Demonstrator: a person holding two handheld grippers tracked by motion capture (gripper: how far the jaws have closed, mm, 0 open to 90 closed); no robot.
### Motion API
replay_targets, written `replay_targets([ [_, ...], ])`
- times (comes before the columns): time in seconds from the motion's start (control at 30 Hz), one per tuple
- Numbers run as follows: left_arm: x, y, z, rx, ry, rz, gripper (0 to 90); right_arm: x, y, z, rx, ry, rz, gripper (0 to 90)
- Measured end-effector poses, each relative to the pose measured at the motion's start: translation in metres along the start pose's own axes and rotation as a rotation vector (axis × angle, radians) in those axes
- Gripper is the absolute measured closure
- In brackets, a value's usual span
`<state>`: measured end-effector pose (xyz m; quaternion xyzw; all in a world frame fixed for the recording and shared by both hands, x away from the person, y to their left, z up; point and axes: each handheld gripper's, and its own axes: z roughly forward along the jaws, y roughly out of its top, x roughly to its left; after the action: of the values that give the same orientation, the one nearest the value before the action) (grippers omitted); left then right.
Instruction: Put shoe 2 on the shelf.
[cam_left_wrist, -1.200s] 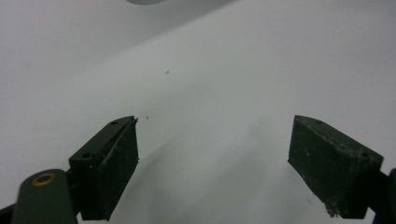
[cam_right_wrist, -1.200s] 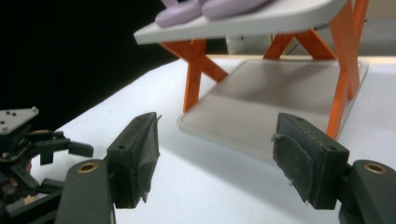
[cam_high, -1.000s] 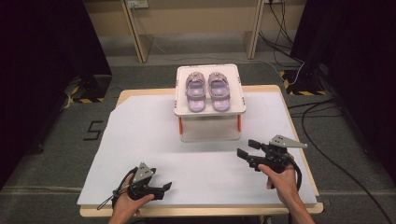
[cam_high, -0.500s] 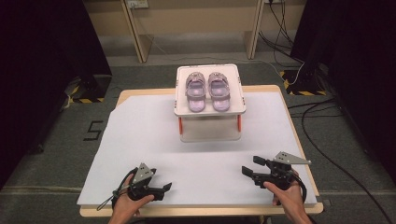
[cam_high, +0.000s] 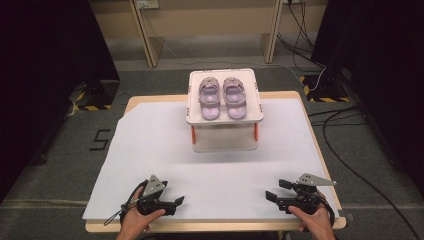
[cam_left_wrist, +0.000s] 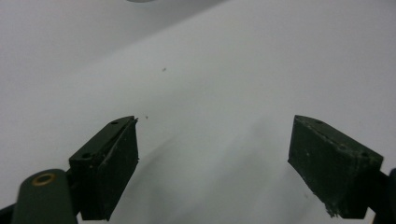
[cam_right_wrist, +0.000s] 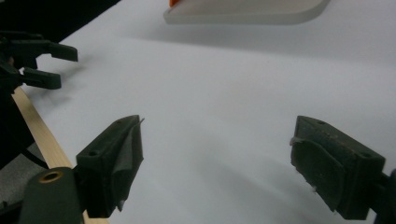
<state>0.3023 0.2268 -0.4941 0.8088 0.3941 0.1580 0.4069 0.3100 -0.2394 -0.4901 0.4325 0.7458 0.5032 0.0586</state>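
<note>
A pair of purple sandals (cam_high: 221, 98) lies side by side on a white raised stand (cam_high: 225, 120) with orange legs, at the far middle of the table. My left gripper (cam_high: 177, 205) rests near the front left edge, its jaws open over bare white sheet (cam_left_wrist: 212, 158). My right gripper (cam_high: 274, 191) sits low near the front right edge, far from the stand. Its jaws (cam_right_wrist: 215, 163) have just been opening and stand wide with nothing between them. The right gripper view also shows the left gripper (cam_right_wrist: 56, 65) farther off and the stand's base (cam_right_wrist: 243, 16).
A white sheet (cam_high: 165, 145) covers the wooden table, whose edge (cam_high: 215, 226) runs just in front of both hands. Cables (cam_high: 345, 160) lie on the floor to the right. Dark curtains stand on both sides.
My right gripper has come back toward the table's front edge and sunk lower, with its jaws spreading. The left gripper and the sandals have stayed put.
</note>
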Motion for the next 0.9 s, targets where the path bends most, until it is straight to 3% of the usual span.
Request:
replay_targets([
  [0.3,-0.001,0.0,0.0,0.0,0.001,0.002,15.7,0.0,-0.012,-0.002,0.066,-0.043,0.002,16.5],
  [0.53,0.0,0.0,0.0,0.001,0.0,0.002,15.7,0.005,-0.014,-0.001,0.077,-0.064,-0.039,16.2],
  [0.9,0.0,0.0,0.0,0.001,0.001,0.003,15.7,0.008,-0.013,-0.001,0.081,-0.065,-0.054,16.5],
])
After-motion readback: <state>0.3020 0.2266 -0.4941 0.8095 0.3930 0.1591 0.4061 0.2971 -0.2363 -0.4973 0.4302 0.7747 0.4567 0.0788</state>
